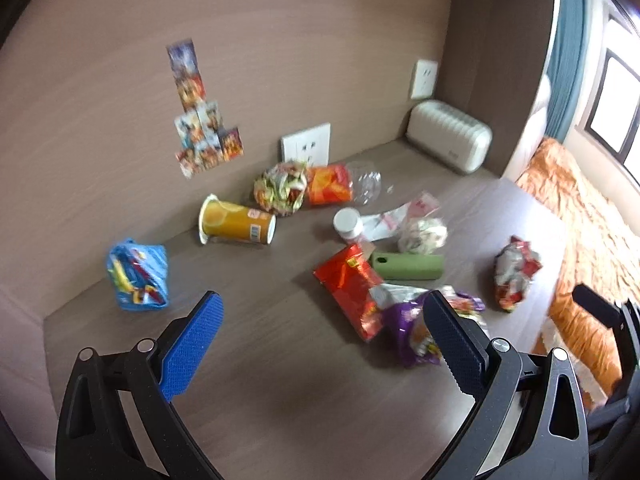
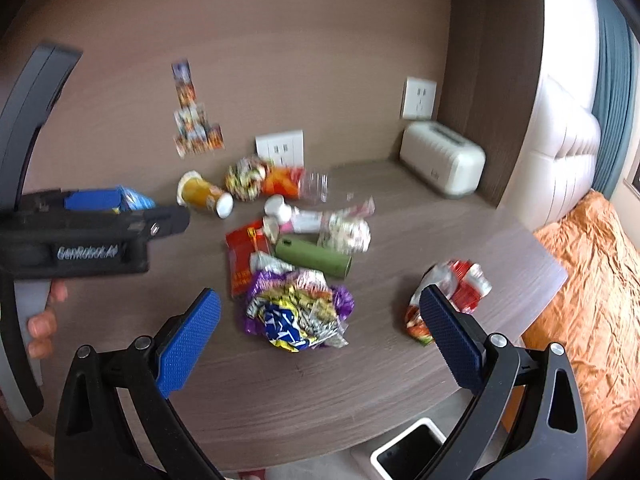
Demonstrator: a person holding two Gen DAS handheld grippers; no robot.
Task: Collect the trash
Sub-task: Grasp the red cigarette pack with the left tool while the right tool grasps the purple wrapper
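Trash lies scattered over the desk (image 2: 400, 380) — a purple wrapper (image 2: 298, 312) nearest us, a red bag (image 2: 240, 260), green tube (image 2: 314, 257), orange cup (image 1: 236, 222), blue packet (image 1: 138, 276) and a red-white wrapper (image 2: 456, 284) near the edge. Our left gripper (image 1: 322, 340) and right gripper (image 2: 320, 336) hover wide apart, holding nothing. The bin (image 2: 408, 452) sits below the desk edge — we judge collection barely begun.

purple wrapper (image 2: 298, 308): crumpled, w/ yellow-blue bits, btwn right gripper fingers
red-white wrapper (image 2: 452, 292): scrunched, just past right finger
orange cup (image 1: 236, 222): on side, far ahead
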